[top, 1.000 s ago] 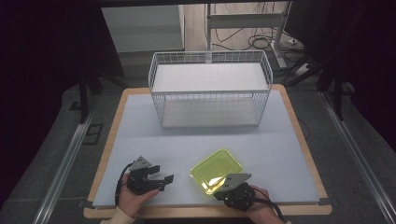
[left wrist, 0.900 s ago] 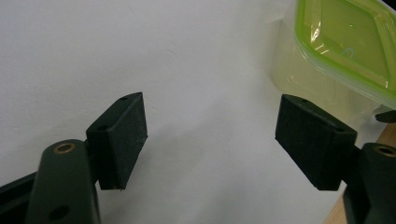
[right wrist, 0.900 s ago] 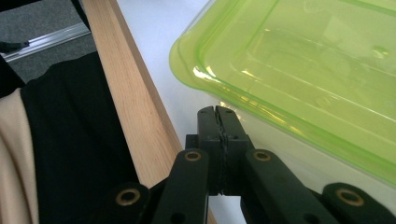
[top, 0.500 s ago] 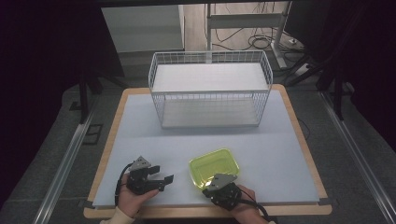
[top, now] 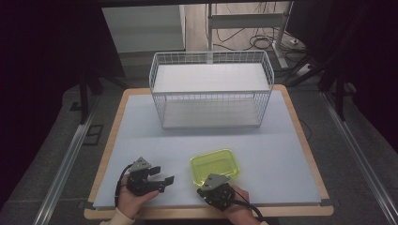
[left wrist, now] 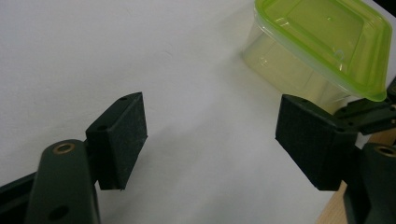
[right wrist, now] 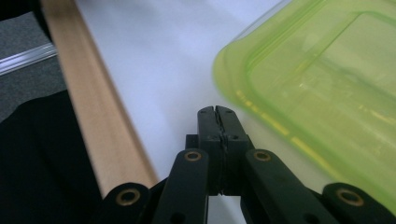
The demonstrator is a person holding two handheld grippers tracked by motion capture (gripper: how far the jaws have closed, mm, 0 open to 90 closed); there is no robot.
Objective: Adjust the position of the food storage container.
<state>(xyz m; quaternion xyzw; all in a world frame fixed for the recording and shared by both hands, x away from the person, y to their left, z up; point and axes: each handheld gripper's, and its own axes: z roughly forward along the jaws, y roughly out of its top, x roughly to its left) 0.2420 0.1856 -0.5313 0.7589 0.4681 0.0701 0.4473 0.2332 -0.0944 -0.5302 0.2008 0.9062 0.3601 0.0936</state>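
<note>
A yellow-green lidded plastic container (top: 215,168) sits on the pale table near its front edge. My right gripper (top: 202,191) lies just in front of the container's near left corner. Its jaws are shut with nothing between them (right wrist: 217,112), and the container's lid (right wrist: 327,84) runs close along their right side. My left gripper (top: 162,175) rests on the table to the left of the container and stands open, with bare table between its pads (left wrist: 212,135). From there the container (left wrist: 327,42) lies ahead to the right.
A white wire basket (top: 211,89) stands at the back middle of the table. The wooden front edge (right wrist: 93,102) runs close beside my right gripper. Bare tabletop (top: 281,154) spreads between the basket and the container.
My right gripper has moved left along the front edge, from the container's near right side to its near left corner. The container has settled flat. The left gripper has stayed put.
</note>
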